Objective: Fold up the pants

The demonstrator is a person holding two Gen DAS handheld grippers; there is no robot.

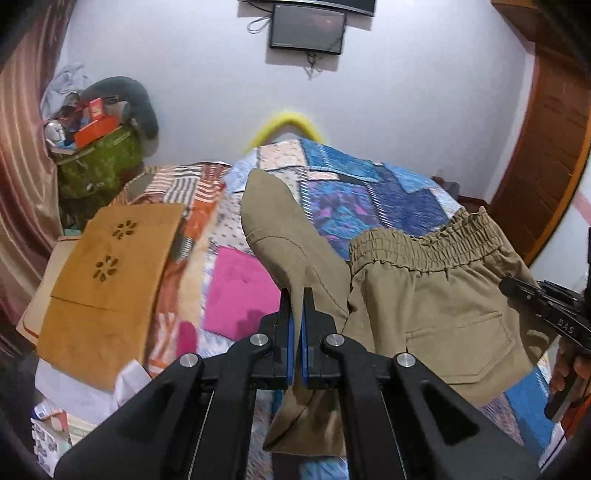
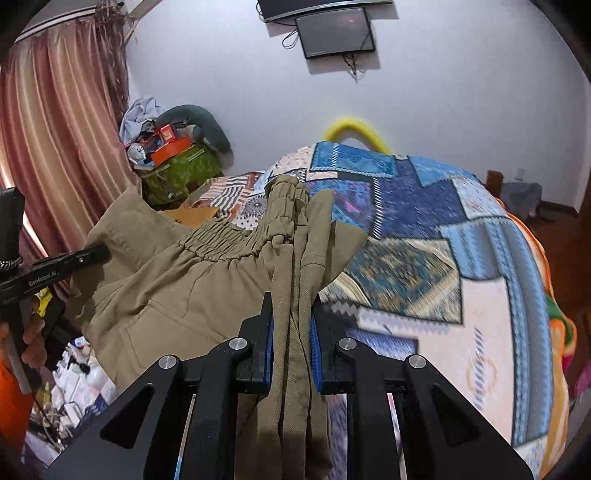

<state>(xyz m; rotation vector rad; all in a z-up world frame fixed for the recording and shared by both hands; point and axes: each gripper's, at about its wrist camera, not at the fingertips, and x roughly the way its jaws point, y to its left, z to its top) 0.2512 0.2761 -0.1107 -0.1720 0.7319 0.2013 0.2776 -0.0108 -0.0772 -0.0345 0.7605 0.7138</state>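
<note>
The khaki pants [image 1: 436, 314] are held up in the air over a bed with a patchwork blanket [image 1: 369, 192]. The left hand-held gripper [image 1: 297, 325] is pinched tight on a thin edge of the pants, and a pointed flap of cloth sticks up past its fingers. The right hand-held gripper [image 2: 291, 325] squeezes a thick bunch of folds, close to the stretchy waistband [image 2: 236, 240]. In the left view the waistband runs across between the two grippers, with a back pocket [image 1: 461, 343] below it. A hand [image 2: 33, 339] holds the left gripper's handle at the edge of the right view. On the bed's left side lies a tan folded cloth [image 1: 107, 284] with flower-shaped holes. A pink cloth [image 1: 240, 291] lies flat beside it. A dark screen [image 1: 306, 29] hangs on the white wall. A green bag [image 1: 99, 166] full of things sits by the curtain [image 2: 55, 129].
</note>
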